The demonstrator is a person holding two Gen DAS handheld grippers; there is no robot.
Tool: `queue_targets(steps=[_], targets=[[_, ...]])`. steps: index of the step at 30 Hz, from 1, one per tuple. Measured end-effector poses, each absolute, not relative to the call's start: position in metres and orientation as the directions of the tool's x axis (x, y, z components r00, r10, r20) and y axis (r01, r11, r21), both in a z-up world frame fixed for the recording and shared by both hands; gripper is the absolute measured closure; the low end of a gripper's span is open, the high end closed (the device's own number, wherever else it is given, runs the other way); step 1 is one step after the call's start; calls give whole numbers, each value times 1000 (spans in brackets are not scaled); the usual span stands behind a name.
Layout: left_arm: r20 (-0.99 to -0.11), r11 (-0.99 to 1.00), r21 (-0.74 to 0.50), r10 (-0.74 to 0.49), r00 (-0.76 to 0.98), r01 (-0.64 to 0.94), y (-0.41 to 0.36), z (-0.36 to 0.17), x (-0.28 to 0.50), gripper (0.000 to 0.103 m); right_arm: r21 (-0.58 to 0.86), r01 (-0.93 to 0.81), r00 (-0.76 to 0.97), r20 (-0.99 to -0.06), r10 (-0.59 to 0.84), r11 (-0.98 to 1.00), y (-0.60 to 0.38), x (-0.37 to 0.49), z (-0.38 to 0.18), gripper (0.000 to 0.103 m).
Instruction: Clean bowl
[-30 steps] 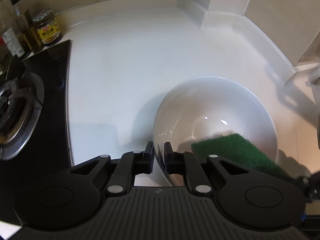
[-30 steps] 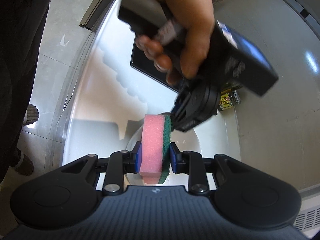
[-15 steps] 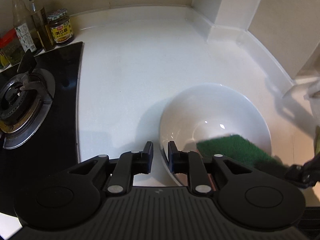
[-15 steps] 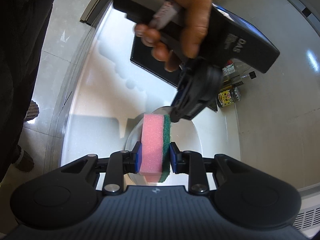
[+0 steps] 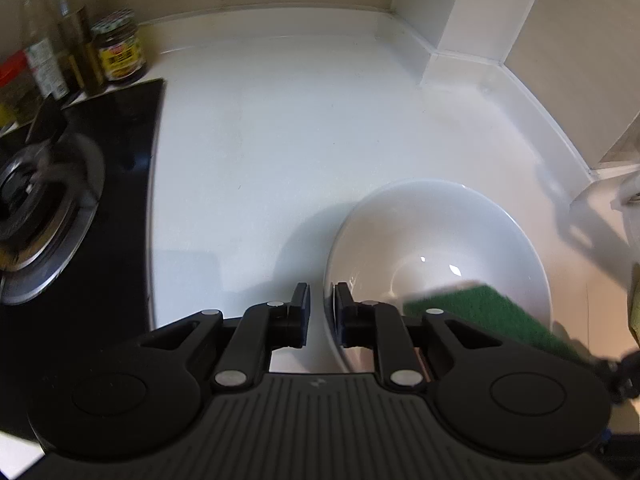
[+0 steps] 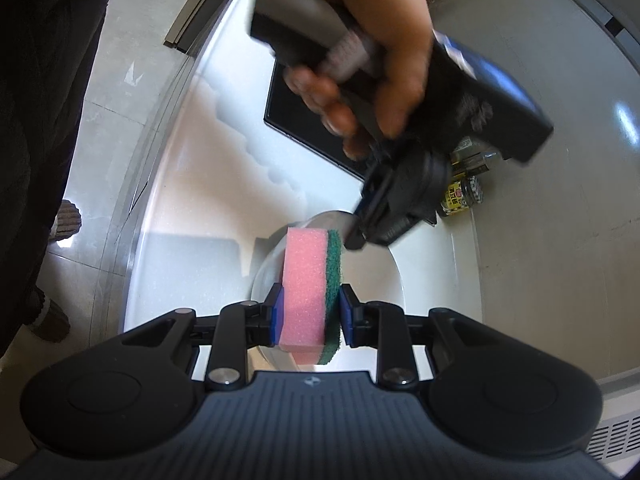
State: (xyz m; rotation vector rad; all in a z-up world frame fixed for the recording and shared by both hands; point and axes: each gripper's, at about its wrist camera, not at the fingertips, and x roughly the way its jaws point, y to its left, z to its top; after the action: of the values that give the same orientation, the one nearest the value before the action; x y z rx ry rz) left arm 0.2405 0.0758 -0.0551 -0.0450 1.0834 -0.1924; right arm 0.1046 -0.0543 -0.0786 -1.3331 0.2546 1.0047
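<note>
A white bowl [image 5: 440, 240] sits on the white counter. My left gripper [image 5: 322, 316] is shut on the bowl's near rim, one finger outside and one inside. My right gripper [image 6: 312, 314] is shut on a pink sponge with a green scouring side [image 6: 310, 288]. The sponge's green face [image 5: 492, 316] reaches into the bowl from the right in the left wrist view. In the right wrist view the bowl [image 6: 372, 276] lies under the sponge, and the left gripper [image 6: 360, 236] with the hand holding it is above.
A black gas hob [image 5: 52, 208] with a burner lies at the left. Bottles and a jar [image 5: 120, 50] stand at the back left. The counter [image 5: 300, 128] meets the wall at the back and right. The floor [image 6: 104, 92] is beyond the counter edge.
The left wrist view has risen and pulled back a little, with the bowl still held at the rim. The sponge stays in the bowl. The left hand has shifted in the right wrist view.
</note>
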Motion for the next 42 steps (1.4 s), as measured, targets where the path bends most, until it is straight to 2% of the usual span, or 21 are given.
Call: queue_targets(steps=[2, 6, 8, 11, 13, 18, 21, 22, 23, 24, 26, 31, 32, 34, 37, 41, 42], targets=[[-875, 986, -106, -156, 459, 132, 73, -54, 232, 84, -683, -725, 578, -674, 459, -91, -52, 106, -80, 79], [-880, 982, -51, -129, 456, 180, 60, -59, 239, 95, -680, -726, 566, -672, 477, -97, -47, 103, -79, 79], [-882, 978, -66, -151, 446, 200, 61, -58, 250, 97, -681, -726, 561, -669, 487, -99, -45, 101, -79, 79], [-886, 972, -120, -196, 421, 200, 67, -58, 265, 95, -679, -727, 556, -670, 492, -104, -50, 99, -76, 79], [-893, 975, -122, -190, 407, 185, 68, -57, 266, 87, -679, -725, 557, -674, 486, -111, -56, 99, -74, 79], [-883, 978, -108, -177, 434, 178, 73, -48, 232, 82, -673, -733, 562, -680, 471, -98, -60, 99, -76, 79], [-882, 977, -96, -171, 439, 189, 72, -52, 226, 83, -674, -732, 563, -678, 473, -94, -56, 98, -78, 79], [-883, 977, -89, -168, 438, 196, 70, -55, 228, 86, -675, -732, 563, -677, 474, -95, -54, 97, -78, 79], [-884, 976, -85, -167, 436, 203, 69, -56, 232, 94, -675, -731, 561, -677, 477, -99, -53, 96, -78, 79], [-885, 975, -81, -167, 435, 209, 67, -58, 236, 96, -675, -731, 558, -677, 480, -102, -51, 95, -77, 79], [-885, 973, -71, -163, 435, 219, 65, -58, 250, 96, -671, -734, 549, -678, 490, -107, -47, 93, -76, 79], [-883, 971, -137, -210, 419, 198, 71, -60, 272, 87, -687, -718, 566, -669, 482, -111, -47, 94, -76, 79], [-884, 974, -133, -200, 423, 182, 74, -59, 269, 83, -687, -718, 567, -669, 480, -110, -48, 94, -76, 79], [-878, 980, -133, -187, 441, 151, 82, -53, 255, 83, -691, -714, 571, -668, 477, -113, -48, 94, -77, 79], [-873, 982, -141, -184, 453, 127, 92, -48, 234, 77, -696, -709, 577, -665, 474, -113, -48, 93, -79, 79], [-883, 983, -114, -166, 440, 142, 88, -55, 224, 79, -695, -710, 576, -664, 476, -112, -43, 94, -83, 79], [-884, 983, -113, -165, 438, 144, 87, -58, 228, 86, -694, -710, 573, -665, 479, -114, -42, 94, -83, 79]])
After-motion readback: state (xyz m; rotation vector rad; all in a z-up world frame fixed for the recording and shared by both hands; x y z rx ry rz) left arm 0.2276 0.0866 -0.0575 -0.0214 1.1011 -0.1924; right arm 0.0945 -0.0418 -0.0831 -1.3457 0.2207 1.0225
